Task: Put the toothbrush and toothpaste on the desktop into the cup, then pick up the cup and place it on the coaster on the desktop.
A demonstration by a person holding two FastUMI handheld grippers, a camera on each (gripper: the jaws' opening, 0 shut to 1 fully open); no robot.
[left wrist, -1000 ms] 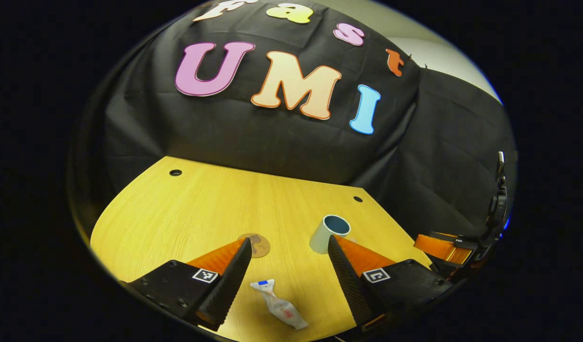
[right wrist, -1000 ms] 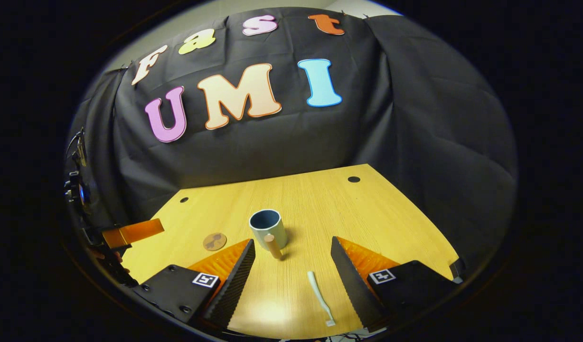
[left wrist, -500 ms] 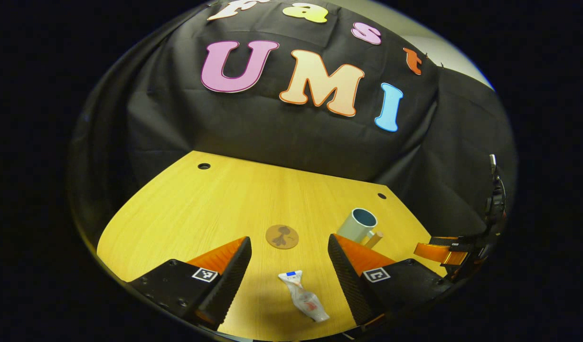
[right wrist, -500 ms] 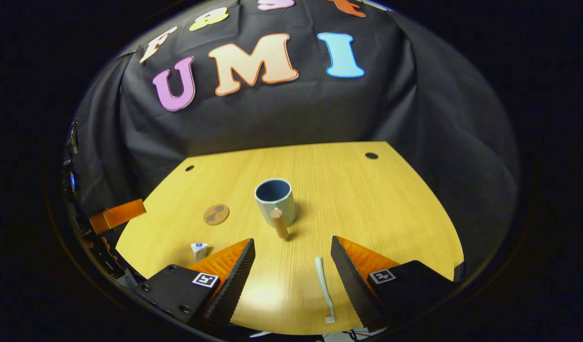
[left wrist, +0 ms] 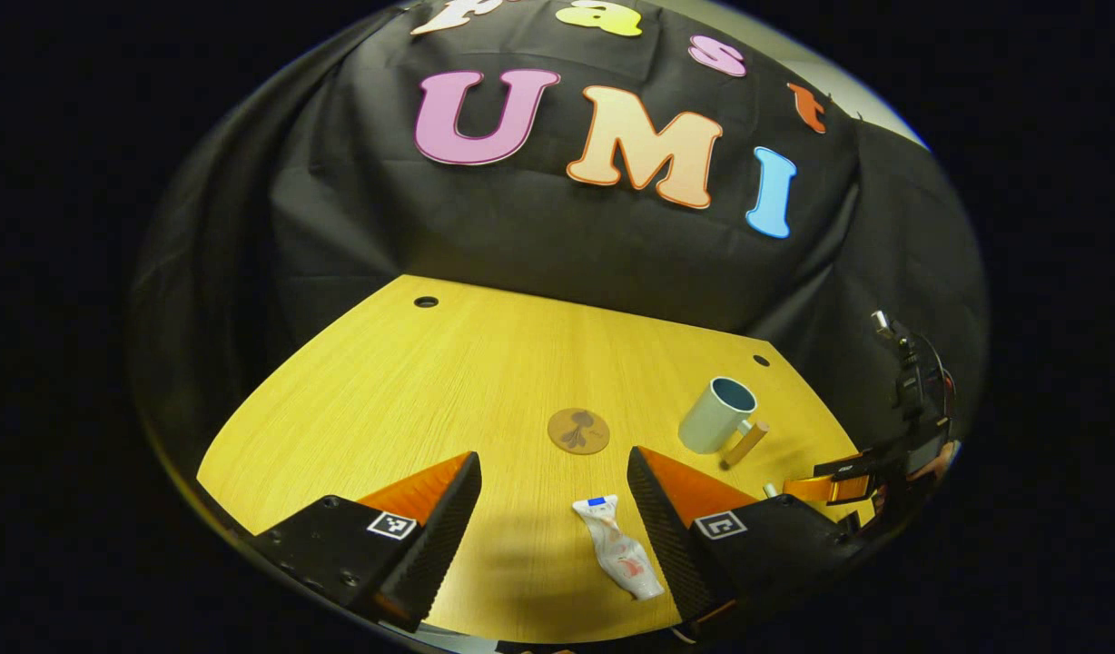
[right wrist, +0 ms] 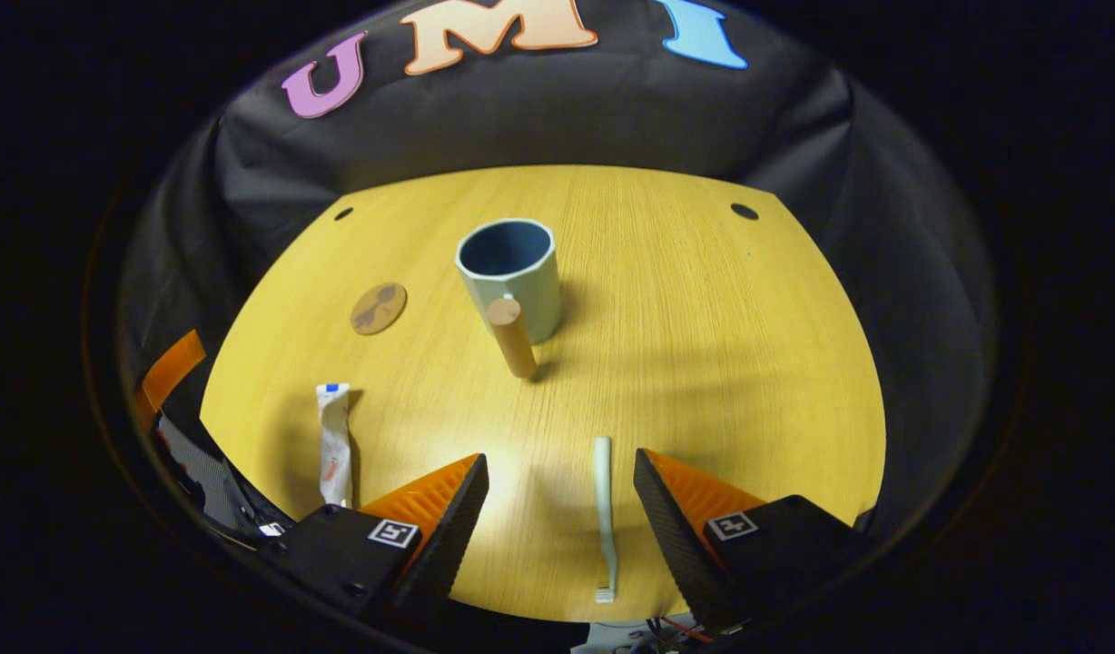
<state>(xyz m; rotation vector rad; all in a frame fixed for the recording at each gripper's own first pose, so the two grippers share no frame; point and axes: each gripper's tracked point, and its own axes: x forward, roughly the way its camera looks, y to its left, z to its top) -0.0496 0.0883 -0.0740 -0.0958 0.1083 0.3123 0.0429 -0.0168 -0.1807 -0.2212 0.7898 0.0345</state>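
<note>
The right gripper (right wrist: 557, 509) has tipped down, spread wide above the toothbrush (right wrist: 603, 509) lying between its fingers.

Warm light is glancing off the yellow wood-grain surface (right wrist: 703, 345), whose fine straight lines and smooth low sheen are looking like laminate, while matt black cloth (right wrist: 521, 118) is hanging in soft folds behind it. The pale cup (right wrist: 512, 277) is showing a smooth matt glaze and a plain wooden peg handle (right wrist: 510, 336), and the crumpled toothpaste (right wrist: 333, 442) tube is looking like soft glossy plastic beside the smooth plastic toothbrush (right wrist: 603, 509).
</note>
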